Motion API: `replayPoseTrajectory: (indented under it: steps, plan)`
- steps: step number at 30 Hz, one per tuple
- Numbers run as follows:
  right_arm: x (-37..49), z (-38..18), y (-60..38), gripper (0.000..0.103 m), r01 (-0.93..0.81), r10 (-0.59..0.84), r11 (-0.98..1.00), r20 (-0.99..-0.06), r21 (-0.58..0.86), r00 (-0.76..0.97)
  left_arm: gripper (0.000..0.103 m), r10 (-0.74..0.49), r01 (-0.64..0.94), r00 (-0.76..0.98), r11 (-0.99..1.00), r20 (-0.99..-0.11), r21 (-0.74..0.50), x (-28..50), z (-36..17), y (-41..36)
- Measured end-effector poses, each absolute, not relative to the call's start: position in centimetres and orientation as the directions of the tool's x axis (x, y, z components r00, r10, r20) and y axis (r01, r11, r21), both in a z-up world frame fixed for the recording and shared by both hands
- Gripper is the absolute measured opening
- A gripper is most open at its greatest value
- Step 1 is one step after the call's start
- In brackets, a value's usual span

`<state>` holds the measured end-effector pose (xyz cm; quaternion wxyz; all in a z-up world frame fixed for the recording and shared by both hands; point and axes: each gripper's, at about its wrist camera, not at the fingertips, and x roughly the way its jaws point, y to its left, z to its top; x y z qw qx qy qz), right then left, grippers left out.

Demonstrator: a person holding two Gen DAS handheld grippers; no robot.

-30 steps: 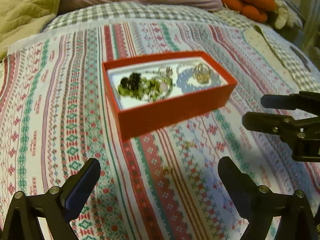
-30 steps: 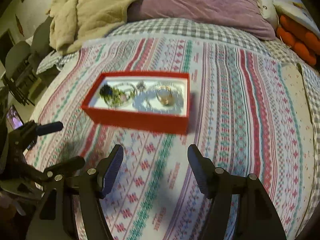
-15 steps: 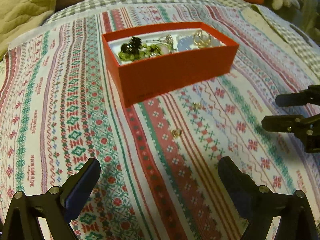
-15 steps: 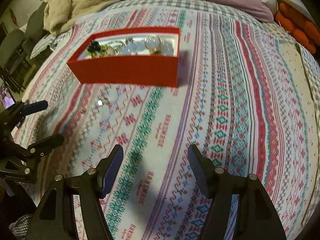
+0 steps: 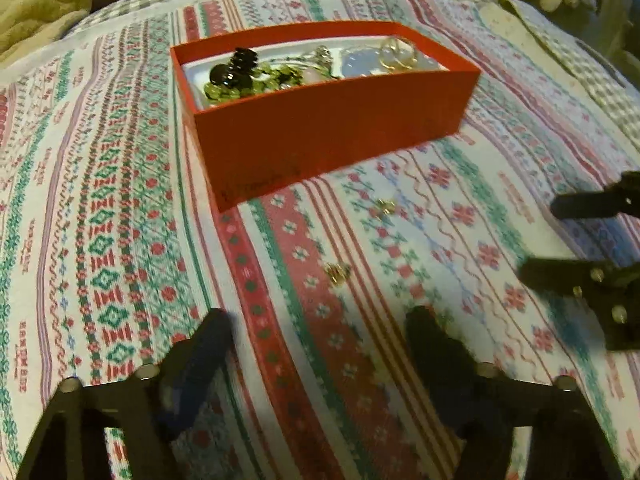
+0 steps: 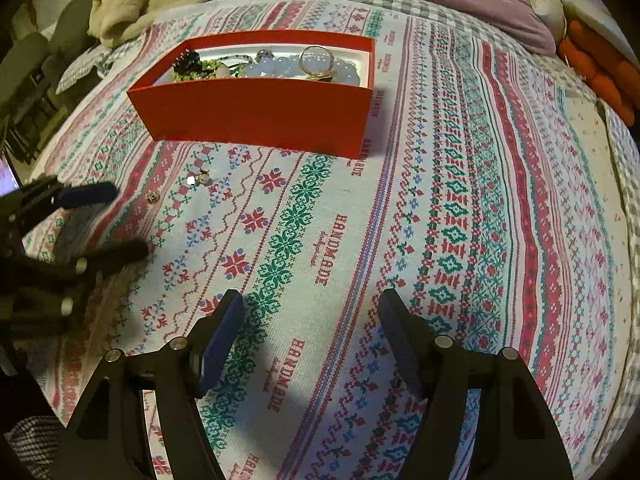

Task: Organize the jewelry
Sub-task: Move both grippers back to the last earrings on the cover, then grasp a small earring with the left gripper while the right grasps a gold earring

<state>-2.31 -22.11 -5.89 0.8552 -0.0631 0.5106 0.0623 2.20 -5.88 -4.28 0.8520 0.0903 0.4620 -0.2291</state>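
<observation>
Most jewelry sits inside the red box (image 5: 332,136) on the bed (image 6: 460,208); two small earrings (image 5: 338,273) lie loose in front. Left gripper (image 5: 320,336) and right gripper (image 6: 310,320) both spread apart, empty.

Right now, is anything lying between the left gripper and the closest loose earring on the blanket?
Nothing visible does. The left gripper is open, and only bare patterned blanket lies between it and the small gold earring.
</observation>
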Motion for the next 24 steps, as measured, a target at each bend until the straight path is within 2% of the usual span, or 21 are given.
replayPoseTrajectory:
  steps: [3, 8, 15, 24]
  plan:
    - [-2.0, -6.0, -21.7, 0.074, -0.184, 0.024, 0.98, -0.879, -0.073, 0.477, 0.051, -0.314, 0.465, 0.473, 0.883, -0.823, -0.069, 2.7, -4.3, -6.2]
    - [-1.7, -6.1, -21.5, 0.08, -0.191, 0.026, 0.979, -0.879, -0.074, 0.476, 0.038, -0.32, 0.469, 0.476, 0.88, -0.819, -0.071, 3.4, -4.4, -7.0]
    - [-1.3, -6.1, -21.2, 0.081, -0.192, 0.018, 0.978, -0.873, -0.087, 0.487, 0.007, -0.303, 0.498, 0.479, 0.867, -0.824, -0.03, 3.2, -4.3, -8.2]
    - [-0.1, -5.9, -19.9, 0.081, -0.208, 0.032, 0.974, -0.855, -0.09, 0.518, 0.006, -0.288, 0.462, 0.473, 0.886, -0.833, -0.044, 3.2, -3.8, -6.8]
